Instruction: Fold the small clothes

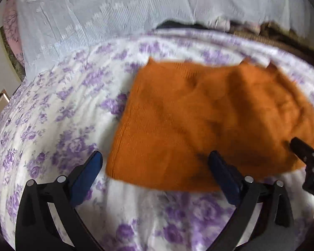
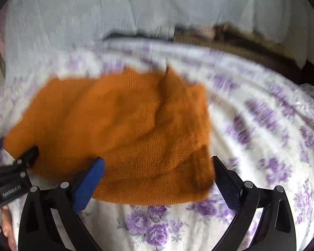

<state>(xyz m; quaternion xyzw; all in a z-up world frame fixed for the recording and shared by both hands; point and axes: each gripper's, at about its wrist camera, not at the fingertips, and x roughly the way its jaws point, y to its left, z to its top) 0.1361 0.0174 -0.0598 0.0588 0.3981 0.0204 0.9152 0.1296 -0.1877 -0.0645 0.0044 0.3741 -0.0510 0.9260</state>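
Observation:
An orange knit garment [image 1: 209, 115] lies flat on the flowered bedspread [image 1: 52, 104], with slight wrinkles. My left gripper [image 1: 155, 159] is open and straddles the garment's near left corner; its right finger is over the cloth, its left finger over the bedspread. In the right wrist view the same garment [image 2: 125, 125] fills the middle. My right gripper [image 2: 158, 163] is open over the near right corner, one finger on each side. Nothing is pinched by either gripper. The views are motion-blurred.
The white bedspread [image 2: 261, 136] with purple flowers spreads to all sides. A pale lace cloth [image 1: 115, 10] hangs behind the bed. Brown bedding [image 1: 282, 37] shows at the back right. Part of a hand [image 2: 6, 226] is at the lower left of the right wrist view.

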